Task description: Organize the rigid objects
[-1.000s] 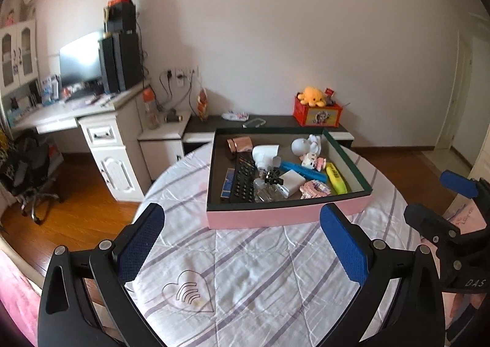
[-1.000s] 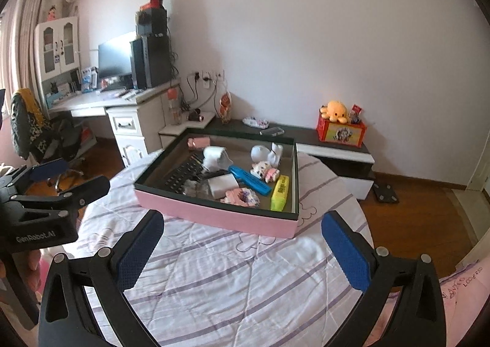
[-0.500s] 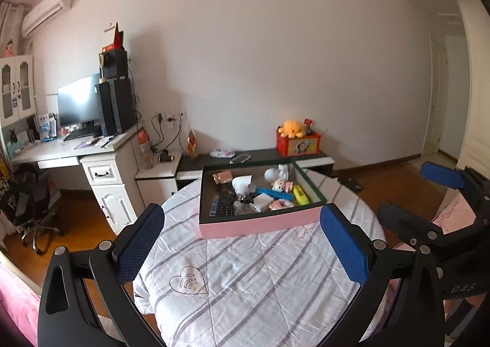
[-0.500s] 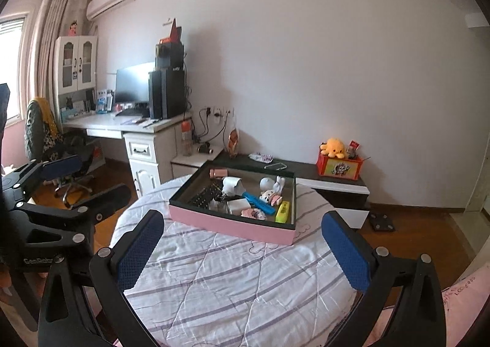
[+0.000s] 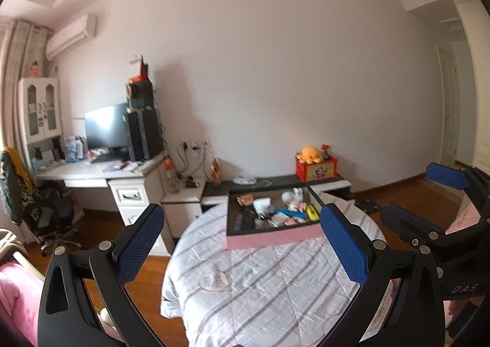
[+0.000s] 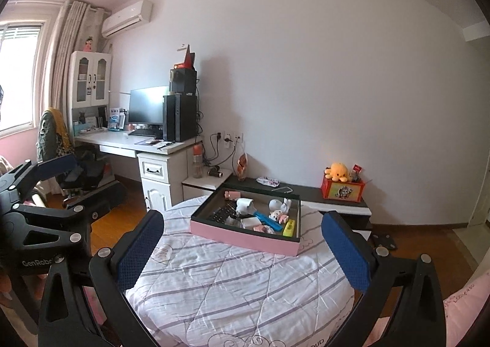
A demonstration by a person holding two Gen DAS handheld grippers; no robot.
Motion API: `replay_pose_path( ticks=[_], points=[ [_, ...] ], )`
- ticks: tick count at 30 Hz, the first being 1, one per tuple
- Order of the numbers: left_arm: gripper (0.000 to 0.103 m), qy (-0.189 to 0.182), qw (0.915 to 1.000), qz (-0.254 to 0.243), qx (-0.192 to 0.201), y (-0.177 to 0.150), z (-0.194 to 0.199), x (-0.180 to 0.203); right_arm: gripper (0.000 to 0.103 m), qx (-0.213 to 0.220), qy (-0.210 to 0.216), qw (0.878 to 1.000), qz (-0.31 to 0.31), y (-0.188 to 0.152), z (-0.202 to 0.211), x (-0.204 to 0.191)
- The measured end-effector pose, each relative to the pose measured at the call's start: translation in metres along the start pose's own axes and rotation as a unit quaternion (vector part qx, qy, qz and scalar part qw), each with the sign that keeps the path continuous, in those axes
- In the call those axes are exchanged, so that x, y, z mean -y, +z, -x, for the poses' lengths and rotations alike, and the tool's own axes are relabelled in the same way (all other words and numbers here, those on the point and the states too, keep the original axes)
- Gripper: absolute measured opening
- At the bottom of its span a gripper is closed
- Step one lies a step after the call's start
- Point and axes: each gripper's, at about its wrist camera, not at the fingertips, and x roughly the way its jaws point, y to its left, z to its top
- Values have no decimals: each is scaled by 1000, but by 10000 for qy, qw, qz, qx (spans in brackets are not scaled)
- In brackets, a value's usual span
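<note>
A pink-sided tray (image 5: 272,238) (image 6: 245,238) with a dark inside stands at the far side of a round table (image 5: 269,282) (image 6: 232,279) under a striped white cloth. In it lie a black keyboard (image 6: 221,214), a blue bar (image 6: 269,220), a yellow piece (image 6: 289,228), a white toy (image 6: 277,205) and other small things. My left gripper (image 5: 242,242) is open and empty, held well back from the tray. My right gripper (image 6: 242,242) is open and empty too, above the table's near side. Each gripper shows at the edge of the other's view.
A white desk (image 6: 134,143) with a monitor (image 6: 148,109) and black speakers stands at the left wall. A low dark cabinet (image 6: 306,193) behind the table carries a red box with an orange plush (image 6: 338,172). An office chair (image 5: 46,209) stands at the left. Wooden floor surrounds the table.
Both grippers have pulled back and risen away from the tray, so the table and tray look smaller and more of the room and ceiling shows. Both stay open.
</note>
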Motion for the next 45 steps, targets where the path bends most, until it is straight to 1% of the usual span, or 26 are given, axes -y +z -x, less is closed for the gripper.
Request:
replay_pose_path(
  ticks=[2, 4, 7, 11, 18, 21, 24, 29, 35, 40, 45],
  points=[
    [103, 44, 10000, -14, 56, 2, 3, 0, 103, 42, -8, 10000, 56, 3, 2, -2],
    [103, -17, 10000, -6, -34, 4, -1, -1, 103, 58, -1, 10000, 73, 5, 2, -2],
    [103, -85, 9999, 43, -88, 7, -11, 0, 103, 80, 33, 10000, 18, 7, -5, 2],
    [103, -5, 9999, 47, -145, 12, -26, 5, 103, 71, 50, 9999, -56, 10, -17, 9],
    [103, 218, 9996, 110, 161, 22, -33, 3, 103, 218, 74, 9997, -85, 21, -28, 10],
    [103, 334, 9986, 61, 399, 27, -34, 2, 103, 371, 110, 9992, -85, 26, -31, 9],
    [103, 464, 9973, 50, 566, 32, -38, -1, 103, 524, 51, 9986, -78, 32, -34, 7],
    [103, 386, 9964, 204, 723, 29, -44, -9, 103, 709, -84, 9974, -13, 35, -37, 2],
    [103, 180, 9965, 279, 770, 20, -51, -12, 103, 849, -294, 9959, 94, 28, -32, -3],
    [103, 277, 9972, 144, 685, 17, -55, -11, 103, 822, -332, 9960, 66, 23, -35, -5],
    [103, 484, 9958, 46, 771, 11, -53, -11, 103, 846, -320, 9959, 52, 19, -38, -7]
  ],
)
